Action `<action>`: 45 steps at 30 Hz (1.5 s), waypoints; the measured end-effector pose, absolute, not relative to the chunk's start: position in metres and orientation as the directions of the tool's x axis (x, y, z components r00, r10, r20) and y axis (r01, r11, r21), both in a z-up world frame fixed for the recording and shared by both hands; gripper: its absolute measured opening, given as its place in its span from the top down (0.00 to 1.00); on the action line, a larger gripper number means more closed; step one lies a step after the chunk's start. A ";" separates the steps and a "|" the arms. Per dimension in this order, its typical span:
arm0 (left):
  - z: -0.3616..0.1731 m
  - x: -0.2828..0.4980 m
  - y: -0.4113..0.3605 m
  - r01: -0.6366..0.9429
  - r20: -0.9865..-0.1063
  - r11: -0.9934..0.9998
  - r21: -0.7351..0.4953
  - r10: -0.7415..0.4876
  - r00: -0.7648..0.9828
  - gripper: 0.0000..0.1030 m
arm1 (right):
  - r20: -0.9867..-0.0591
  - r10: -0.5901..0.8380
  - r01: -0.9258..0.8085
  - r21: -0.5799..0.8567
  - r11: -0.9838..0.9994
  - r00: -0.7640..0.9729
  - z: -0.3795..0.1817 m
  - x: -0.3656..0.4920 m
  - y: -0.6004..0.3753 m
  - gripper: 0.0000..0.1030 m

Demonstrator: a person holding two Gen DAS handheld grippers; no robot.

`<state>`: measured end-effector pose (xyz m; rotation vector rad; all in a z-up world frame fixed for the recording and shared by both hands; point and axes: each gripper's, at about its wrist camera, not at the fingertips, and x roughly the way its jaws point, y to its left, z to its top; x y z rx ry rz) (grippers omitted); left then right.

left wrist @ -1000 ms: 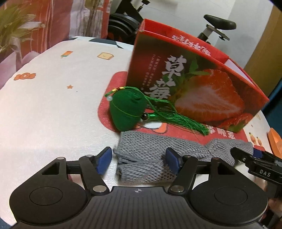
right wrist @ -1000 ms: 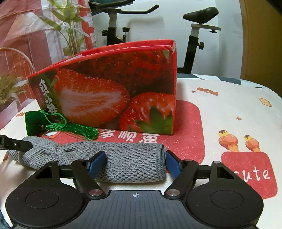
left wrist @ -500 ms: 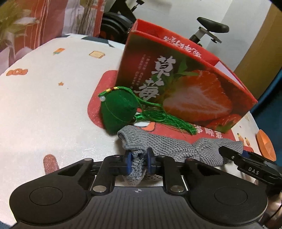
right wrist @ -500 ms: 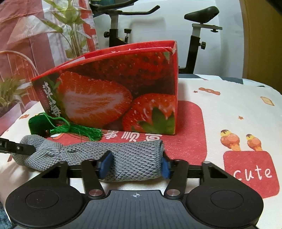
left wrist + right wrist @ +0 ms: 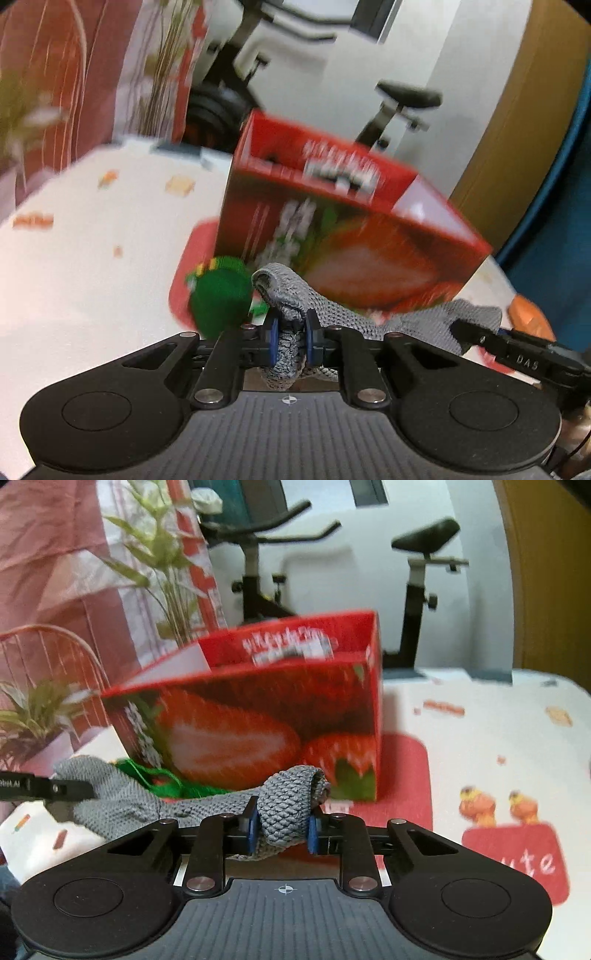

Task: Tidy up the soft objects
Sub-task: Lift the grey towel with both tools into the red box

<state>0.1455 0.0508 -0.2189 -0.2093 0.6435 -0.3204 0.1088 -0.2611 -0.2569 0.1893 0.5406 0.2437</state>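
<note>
Both grippers, left gripper (image 5: 290,341) clamped, right gripper (image 5: 282,829) closing, pinch opposite ends of the grey knitted cloth (image 5: 207,805), probably to lift it level into the strawberry box (image 5: 258,716).

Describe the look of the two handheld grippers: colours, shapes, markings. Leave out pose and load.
Both are matt black. The left gripper and right gripper each have a ribbed grey-black body with a small white crosshair mark, two round discs at the sides, angular linkage arms with silver rivets, and blue pads on the fingers. White lettering reading DAS shows on the right gripper's finger in the left wrist view.
</note>
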 end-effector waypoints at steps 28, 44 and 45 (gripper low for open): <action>-0.133 0.264 0.010 0.300 -0.399 0.938 -0.173 -0.346 0.849 0.86 | -0.405 0.184 -0.138 0.140 0.981 0.896 -0.143 0.234 -0.263 0.80; -0.187 0.293 0.006 0.322 -0.670 0.929 -0.180 -0.356 0.652 0.86 | -0.641 0.174 -0.144 0.099 0.985 0.748 -0.192 0.258 -0.243 0.80; -0.188 0.294 0.006 0.323 -0.676 0.929 -0.178 -0.355 0.646 0.86 | -0.645 0.173 -0.143 0.099 0.985 0.744 -0.193 0.260 -0.242 0.80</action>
